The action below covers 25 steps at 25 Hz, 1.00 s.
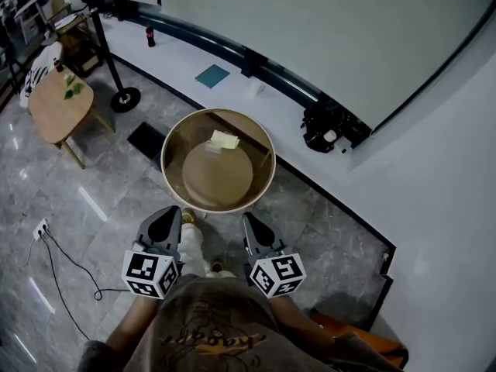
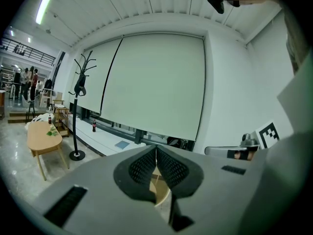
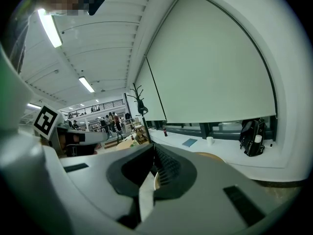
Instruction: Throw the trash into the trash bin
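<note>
A crumpled pale yellow-white paper (image 1: 224,139) lies on the far side of a round, cream-walled table (image 1: 172,186) with a glass top. No trash bin shows in any view. Both grippers hang side by side just short of the table's near rim, pointing at it. My left gripper (image 1: 172,214) (image 2: 156,151) is shut with nothing between its pads. My right gripper (image 1: 249,222) (image 3: 152,151) also stands shut. A pale strip shows in the slot under its pads; I cannot tell if it is the table's wall or something held.
A coat stand (image 1: 124,98) and an oval wooden table (image 1: 58,103) are at the left. A black mat (image 1: 146,139) lies by the round table. On the window ledge sit a bottle (image 1: 150,35), a blue pad (image 1: 211,76) and a black backpack (image 1: 329,126). A cable (image 1: 70,262) trails over the floor.
</note>
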Tool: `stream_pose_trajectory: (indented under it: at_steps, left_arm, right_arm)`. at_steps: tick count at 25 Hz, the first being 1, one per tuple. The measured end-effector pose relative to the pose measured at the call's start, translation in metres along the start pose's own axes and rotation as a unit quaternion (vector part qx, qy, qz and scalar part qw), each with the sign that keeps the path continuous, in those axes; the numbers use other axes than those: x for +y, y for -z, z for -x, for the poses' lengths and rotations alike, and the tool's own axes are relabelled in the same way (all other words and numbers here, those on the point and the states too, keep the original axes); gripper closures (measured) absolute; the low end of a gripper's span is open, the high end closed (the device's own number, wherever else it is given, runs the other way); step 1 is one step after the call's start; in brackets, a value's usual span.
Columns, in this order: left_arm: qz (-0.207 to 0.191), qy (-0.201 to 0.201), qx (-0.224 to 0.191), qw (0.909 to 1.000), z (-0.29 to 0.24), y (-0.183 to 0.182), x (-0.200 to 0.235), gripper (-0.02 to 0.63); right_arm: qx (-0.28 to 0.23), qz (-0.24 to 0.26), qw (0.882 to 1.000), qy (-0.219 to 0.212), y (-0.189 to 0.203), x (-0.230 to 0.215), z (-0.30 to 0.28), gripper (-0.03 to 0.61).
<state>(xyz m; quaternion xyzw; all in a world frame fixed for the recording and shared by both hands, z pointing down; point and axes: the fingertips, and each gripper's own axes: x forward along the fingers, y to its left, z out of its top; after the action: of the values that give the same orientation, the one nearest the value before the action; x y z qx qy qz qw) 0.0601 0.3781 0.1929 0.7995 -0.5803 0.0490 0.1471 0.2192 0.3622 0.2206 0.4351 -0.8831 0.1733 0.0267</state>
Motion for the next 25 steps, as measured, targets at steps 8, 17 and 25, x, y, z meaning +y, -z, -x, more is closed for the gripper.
stream_pose_trajectory:
  at_steps: [8,17,25]
  left_arm:
    - [-0.001,0.022,0.006,0.9997,-0.065,-0.013,0.031,0.594]
    - [-0.002,0.053,0.019,0.9984,-0.151,-0.040,0.084,0.594]
    - [-0.010,0.097,0.039,0.9945,-0.222,-0.065,0.130,0.594]
  right_arm:
    - [0.012,-0.009,1.000,0.013,-0.004,-0.026,-0.056,0.558]
    - [0.030,-0.008,0.999,0.014,-0.024,-0.043,-0.149,0.560]
    - [0.029,-0.014,0.999,0.042,-0.048,-0.058,-0.227,0.560]
